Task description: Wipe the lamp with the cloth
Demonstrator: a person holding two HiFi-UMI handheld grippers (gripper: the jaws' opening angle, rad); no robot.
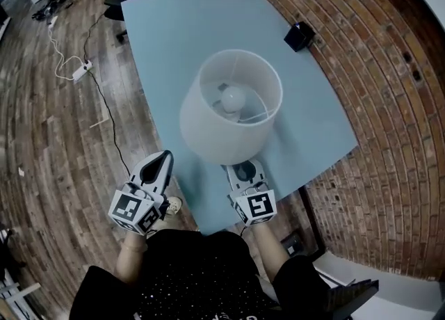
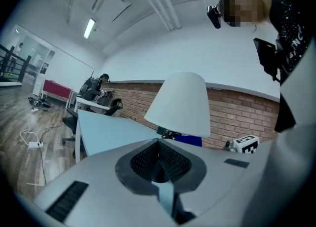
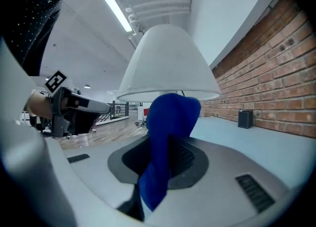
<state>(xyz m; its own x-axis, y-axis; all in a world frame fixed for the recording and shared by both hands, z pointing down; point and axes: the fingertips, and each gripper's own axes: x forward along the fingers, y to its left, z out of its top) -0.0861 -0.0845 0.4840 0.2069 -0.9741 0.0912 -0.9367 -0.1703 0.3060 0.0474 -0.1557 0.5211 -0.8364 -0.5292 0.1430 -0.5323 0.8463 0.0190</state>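
Note:
The lamp stands mid-table with a white drum shade (image 1: 231,106) and a bare bulb (image 1: 233,97) inside. My right gripper (image 1: 245,170) sits just below the shade's near rim, shut on a blue cloth (image 3: 165,137) that sticks up between its jaws toward the shade (image 3: 168,65). My left gripper (image 1: 161,162) hovers off the table's front left edge, jaws together with nothing in them. In the left gripper view, the shade (image 2: 180,103) rises ahead of the left gripper (image 2: 159,164), with a bit of the blue cloth (image 2: 190,140) under it. The lamp's base is hidden.
The light blue table (image 1: 174,40) stands against a brick wall (image 1: 389,103). A small black box (image 1: 299,35) rests at its far right edge. A white power strip with cable (image 1: 81,69) lies on the wooden floor to the left. Chairs and desks stand beyond the table.

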